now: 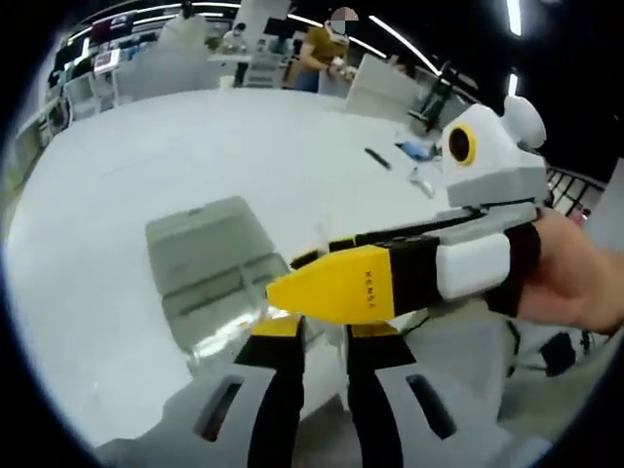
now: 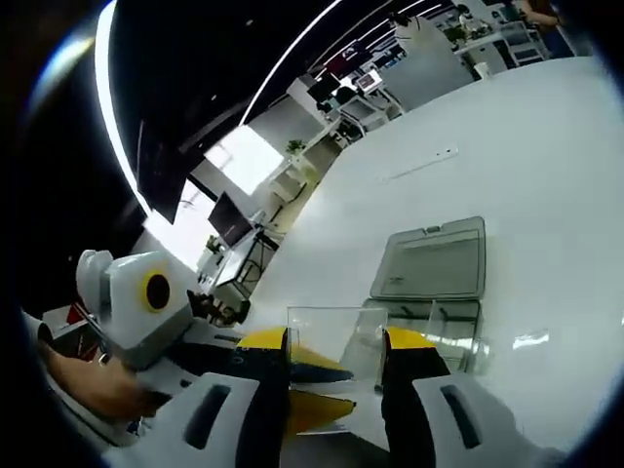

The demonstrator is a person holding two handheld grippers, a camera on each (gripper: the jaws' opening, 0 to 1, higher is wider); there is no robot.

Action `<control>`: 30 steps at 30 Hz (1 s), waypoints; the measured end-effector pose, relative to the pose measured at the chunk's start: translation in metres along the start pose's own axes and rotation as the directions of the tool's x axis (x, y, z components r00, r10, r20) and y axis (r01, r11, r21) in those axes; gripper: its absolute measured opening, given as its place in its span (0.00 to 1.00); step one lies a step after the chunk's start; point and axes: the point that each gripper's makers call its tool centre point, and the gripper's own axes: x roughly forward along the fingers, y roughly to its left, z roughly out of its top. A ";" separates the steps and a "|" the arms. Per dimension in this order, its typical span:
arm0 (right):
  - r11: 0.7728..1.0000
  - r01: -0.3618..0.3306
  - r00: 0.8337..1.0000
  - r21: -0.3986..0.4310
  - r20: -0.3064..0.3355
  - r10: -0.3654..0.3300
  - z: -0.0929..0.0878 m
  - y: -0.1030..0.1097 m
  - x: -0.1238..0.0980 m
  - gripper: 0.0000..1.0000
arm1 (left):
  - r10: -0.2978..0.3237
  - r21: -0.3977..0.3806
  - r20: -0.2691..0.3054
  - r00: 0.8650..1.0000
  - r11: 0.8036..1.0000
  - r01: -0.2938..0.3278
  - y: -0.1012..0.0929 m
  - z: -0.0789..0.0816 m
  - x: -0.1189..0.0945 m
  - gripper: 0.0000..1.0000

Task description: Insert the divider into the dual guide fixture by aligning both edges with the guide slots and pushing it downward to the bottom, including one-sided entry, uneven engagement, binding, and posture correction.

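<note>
Working over the white table, clear fixture lying open near my jaws. Right gripper pinches the clear divider upright; left gripper, can't tell if shut. Level both divider edges to slots, push evenly to avoid binding.

Clear plastic all round: the divider is a glossy see-through sheet, and the fixture beside it looks like smooth transparent plastic, its lid faintly frosted. Under the fixture, the white table is smooth, with a soft sheen. The right gripper shows matt yellow and black plastic jaws.
</note>
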 end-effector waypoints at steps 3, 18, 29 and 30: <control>1.000 0.019 1.000 0.005 0.010 -0.019 0.001 -0.002 0.000 0.33 | 0.012 -0.005 -0.001 1.000 1.000 -0.012 0.001 0.001 0.000 0.09; 0.998 0.061 0.998 0.007 0.017 -0.061 0.000 -0.008 0.001 0.33 | 0.007 0.035 -0.008 1.000 0.999 -0.006 -0.001 -0.001 0.004 0.02; 1.000 0.016 0.999 -0.015 0.032 -0.016 0.002 -0.008 -0.001 0.35 | -0.034 -0.011 -0.044 0.998 0.999 0.034 0.002 -0.003 0.002 0.02; 1.000 0.009 0.999 -0.014 0.042 -0.009 0.005 -0.008 -0.002 0.35 | -0.035 -0.007 -0.046 0.998 0.999 0.035 0.003 -0.003 0.002 0.02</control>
